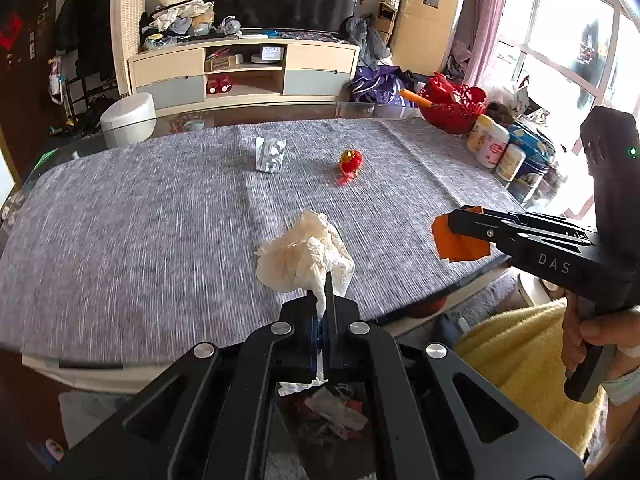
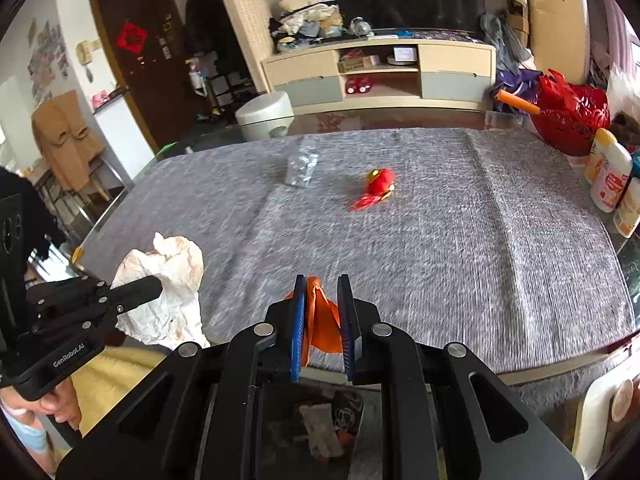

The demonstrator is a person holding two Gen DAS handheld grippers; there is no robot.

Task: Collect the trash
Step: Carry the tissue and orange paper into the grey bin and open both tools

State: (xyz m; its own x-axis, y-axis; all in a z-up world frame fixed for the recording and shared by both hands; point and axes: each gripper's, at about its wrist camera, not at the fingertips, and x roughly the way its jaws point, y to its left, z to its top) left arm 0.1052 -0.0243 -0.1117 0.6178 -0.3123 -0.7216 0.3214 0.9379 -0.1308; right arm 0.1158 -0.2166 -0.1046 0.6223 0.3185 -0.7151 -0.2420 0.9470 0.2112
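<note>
My left gripper point(image 1: 325, 312) is shut on a crumpled white tissue point(image 1: 306, 256) and holds it above the near edge of the grey-clothed table point(image 1: 160, 208). It also shows in the right wrist view point(image 2: 158, 285) with the tissue point(image 2: 172, 268). My right gripper point(image 2: 322, 312) holds an orange wrapper point(image 2: 322, 320) between its fingers, jaws slightly apart; it shows in the left wrist view point(image 1: 454, 220) with the wrapper point(image 1: 456, 240). A red wrapper point(image 1: 351, 162) and a silver blister pack point(image 1: 271, 155) lie further back on the table.
A bin with trash sits below both grippers point(image 1: 332, 408) point(image 2: 324, 420). A red basket point(image 1: 456, 106) and several bottles point(image 1: 490, 146) stand at the table's right edge. A TV cabinet point(image 1: 244, 68) is behind.
</note>
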